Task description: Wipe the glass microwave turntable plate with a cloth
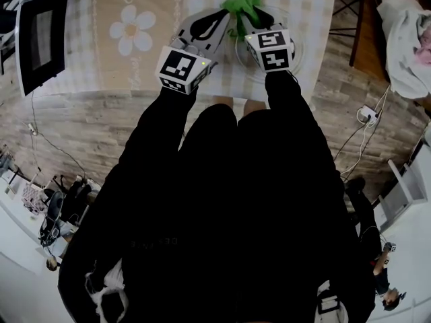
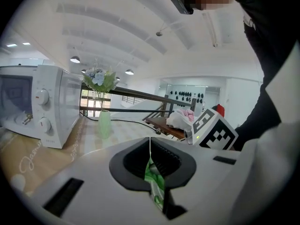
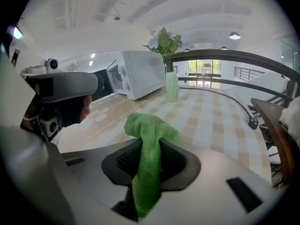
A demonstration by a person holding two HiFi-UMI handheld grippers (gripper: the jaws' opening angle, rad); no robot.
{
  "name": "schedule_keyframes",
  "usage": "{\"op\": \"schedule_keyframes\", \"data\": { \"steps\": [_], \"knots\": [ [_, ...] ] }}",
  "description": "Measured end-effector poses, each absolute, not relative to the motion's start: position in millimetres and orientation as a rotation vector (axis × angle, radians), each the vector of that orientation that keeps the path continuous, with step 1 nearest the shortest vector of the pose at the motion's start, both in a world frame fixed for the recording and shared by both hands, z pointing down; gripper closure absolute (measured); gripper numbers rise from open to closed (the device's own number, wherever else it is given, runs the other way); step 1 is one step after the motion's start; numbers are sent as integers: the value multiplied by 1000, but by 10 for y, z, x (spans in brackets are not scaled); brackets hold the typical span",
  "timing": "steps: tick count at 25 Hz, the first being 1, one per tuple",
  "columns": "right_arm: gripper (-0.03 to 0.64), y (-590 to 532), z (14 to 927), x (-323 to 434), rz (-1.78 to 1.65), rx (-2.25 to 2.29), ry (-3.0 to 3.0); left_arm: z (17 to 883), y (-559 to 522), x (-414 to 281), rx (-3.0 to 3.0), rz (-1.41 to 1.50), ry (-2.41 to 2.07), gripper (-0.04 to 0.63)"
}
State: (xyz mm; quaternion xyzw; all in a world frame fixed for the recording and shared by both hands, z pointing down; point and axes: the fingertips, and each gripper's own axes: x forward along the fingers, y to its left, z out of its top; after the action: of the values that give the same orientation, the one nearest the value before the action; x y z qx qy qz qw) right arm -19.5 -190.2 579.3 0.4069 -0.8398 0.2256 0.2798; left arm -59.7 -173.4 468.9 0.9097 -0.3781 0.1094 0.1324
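Note:
My right gripper [image 3: 149, 159] is shut on a bunched green cloth [image 3: 147, 130], which sticks up past the jaws. In the head view this cloth [image 1: 241, 4] hangs over the clear glass plate [image 1: 298, 42] on the checked table, with the right gripper [image 1: 252, 19] just behind it. My left gripper [image 1: 219, 20] reaches in from the left. In the left gripper view its jaws [image 2: 151, 161] are closed on a thin glassy edge [image 2: 154, 184] with green showing through it, apparently the plate's rim seen edge-on.
A white microwave [image 1: 42, 39] stands at the table's left, door side toward me. A pale green vase with flowers [image 2: 104, 123] stands further back on the tablecloth [image 1: 101, 52]. A chair with heaped laundry [image 1: 407, 39] is right of the table.

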Motion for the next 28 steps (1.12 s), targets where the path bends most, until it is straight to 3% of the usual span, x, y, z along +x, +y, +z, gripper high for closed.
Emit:
{"op": "schedule_keyframes", "data": {
  "steps": [14,28],
  "knots": [
    [523,-1923,6010,-187,513,1069,-2148,4840,-1719,-544,2595,351,-1105,574],
    [525,-1887,6034,351,542,1182,-2053,4829,-1663,-265,2625,375,-1038,574]
  ]
}}
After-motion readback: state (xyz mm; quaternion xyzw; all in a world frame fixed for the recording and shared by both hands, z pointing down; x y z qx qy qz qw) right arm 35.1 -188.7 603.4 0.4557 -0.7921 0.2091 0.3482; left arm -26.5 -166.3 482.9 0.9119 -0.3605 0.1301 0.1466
